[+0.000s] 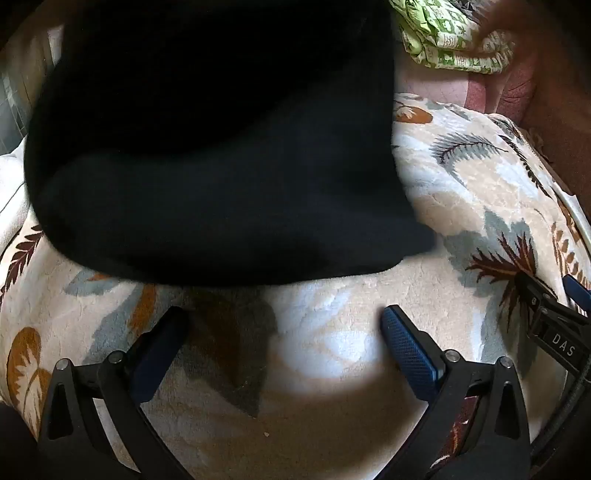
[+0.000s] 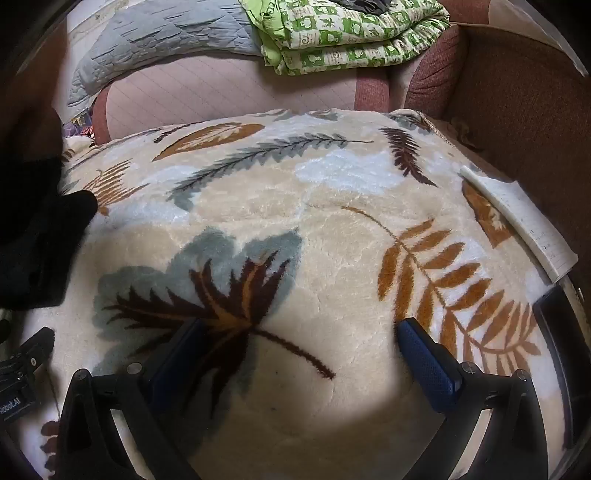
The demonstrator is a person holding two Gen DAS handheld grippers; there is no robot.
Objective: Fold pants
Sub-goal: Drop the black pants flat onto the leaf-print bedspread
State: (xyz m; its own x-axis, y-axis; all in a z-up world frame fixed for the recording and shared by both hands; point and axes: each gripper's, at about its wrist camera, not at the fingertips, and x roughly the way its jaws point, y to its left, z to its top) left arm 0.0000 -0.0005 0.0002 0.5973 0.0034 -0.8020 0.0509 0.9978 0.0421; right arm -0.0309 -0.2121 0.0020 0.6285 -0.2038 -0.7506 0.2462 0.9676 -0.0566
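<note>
Black pants (image 1: 221,155) lie in a soft heap on a cream fleece blanket (image 1: 332,332) printed with brown, rust and grey-blue leaves. The dark fabric fills the space ahead of the left gripper (image 1: 282,325), its rounded near edge resting on the blanket just beyond the fingertips without touching them. The left gripper's jaws are spread wide, its blue textured pads (image 1: 406,343) bare, with only blanket pile between them.

From the right gripper (image 2: 299,336), the same pants (image 2: 40,240) sit off to its left and ahead, a dark corner (image 2: 83,203) of cloth jutting onto the leaf print. This gripper, too, is spread apart and grips nothing; its fingers (image 2: 424,362) hover over a large brown leaf with a grey-blue shadow woven into the blanket (image 2: 332,258). The two tools are close side by side: the black body of the right one (image 1: 554,332) shows at the right edge of the left camera's view, and a part of the left one (image 2: 22,369) at the lower left of the right camera's view.

To the right of the right gripper, a white ruled notebook (image 2: 528,221) lies at the blanket's edge. Farther ahead, beyond the blanket, is a pale pink striped mattress surface (image 2: 221,88). On it rest a folded green-and-white patterned quilt (image 2: 343,33) and, to its left, a grey quilted cover (image 2: 159,40). A reddish-brown upholstered surface (image 2: 517,110) rises ahead on the right.
</note>
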